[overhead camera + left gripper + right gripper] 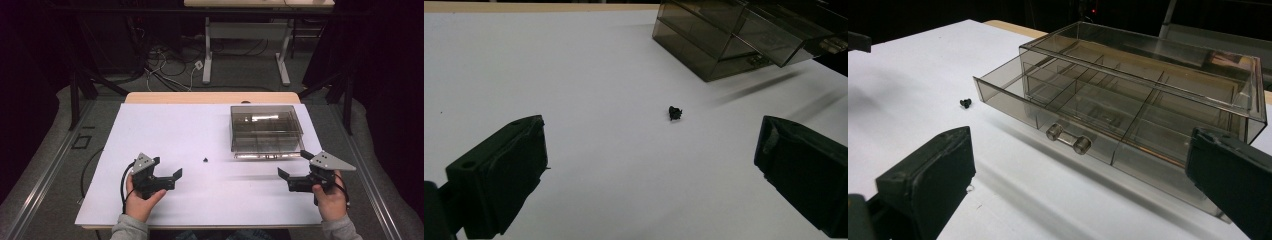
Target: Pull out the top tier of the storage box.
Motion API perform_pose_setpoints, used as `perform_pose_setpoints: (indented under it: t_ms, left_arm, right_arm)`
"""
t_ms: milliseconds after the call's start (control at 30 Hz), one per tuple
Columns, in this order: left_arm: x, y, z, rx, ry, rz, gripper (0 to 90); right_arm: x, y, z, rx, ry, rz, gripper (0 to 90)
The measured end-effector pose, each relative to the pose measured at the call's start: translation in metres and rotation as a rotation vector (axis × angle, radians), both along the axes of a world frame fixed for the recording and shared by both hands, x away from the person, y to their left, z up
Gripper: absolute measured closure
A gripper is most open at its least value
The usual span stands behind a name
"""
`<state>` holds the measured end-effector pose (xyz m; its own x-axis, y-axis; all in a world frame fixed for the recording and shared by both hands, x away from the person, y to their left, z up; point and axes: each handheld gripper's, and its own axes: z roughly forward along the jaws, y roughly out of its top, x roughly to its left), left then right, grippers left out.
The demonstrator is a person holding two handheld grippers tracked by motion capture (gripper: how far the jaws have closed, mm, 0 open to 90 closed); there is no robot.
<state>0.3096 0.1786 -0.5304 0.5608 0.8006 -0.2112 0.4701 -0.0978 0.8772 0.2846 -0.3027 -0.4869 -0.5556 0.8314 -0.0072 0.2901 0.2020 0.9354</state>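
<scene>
— Smoky clear plastic box (266,129) with its drawer (1058,117) slid partly out: where is it?
— At the worktop's (200,125) far right. A small black screw (205,160) lies to its left.
— Both grippers?
— Left hand-held gripper (168,167) and right hand-held gripper (295,163) gape wide, empty.

On my counter (150,125) the drawer box (266,129) sits at the far right, its drawer (1058,117) pulled partly out toward me. A small screw (205,160) lies left of the box, well apart. My left tool (167,168) rests near-left of the screw; my right tool (295,164) sits just before the box.
</scene>
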Motion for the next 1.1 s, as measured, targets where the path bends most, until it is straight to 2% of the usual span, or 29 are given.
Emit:
perform_pose_setpoints:
  t_ms: [267,400,500,567,800,900,933,1100]
  left_arm:
    - [-0.002,-0.005,0.008,0.002,-0.022,-0.004,0.8]
    - [-0.002,-0.010,0.012,0.009,-0.028,-0.013,0.8]
    - [0.001,-0.016,0.015,0.001,-0.012,-0.022,0.8]
    - [0.004,-0.020,0.017,0.010,-0.008,-0.024,0.8]
    - [0.010,-0.037,0.031,0.018,-0.022,-0.028,1.9]
    - [0.013,-0.045,0.038,0.023,-0.032,-0.039,2.3]
    - [0.014,-0.047,0.040,0.028,-0.031,-0.043,2.9]
    - [0.022,-0.059,0.051,0.045,-0.033,-0.042,8.0]
  right_arm:
    - [-0.013,-0.005,-0.008,0.013,0.013,-0.028,0.0]
    - [-0.018,-0.006,-0.016,0.013,0.033,-0.025,0.0]
    - [-0.019,-0.006,-0.022,0.028,0.036,-0.028,0.0]
    - [-0.019,-0.007,-0.024,0.022,0.038,-0.030,0.0]
    - [-0.019,-0.012,-0.028,0.011,0.030,-0.032,0.0]
    - [-0.022,-0.012,-0.031,0.056,0.039,-0.042,0.0]
    - [-0.022,-0.011,-0.033,0.057,0.045,-0.040,0.0]
    - [-0.023,-0.003,-0.036,0.026,0.037,-0.022,0.0]
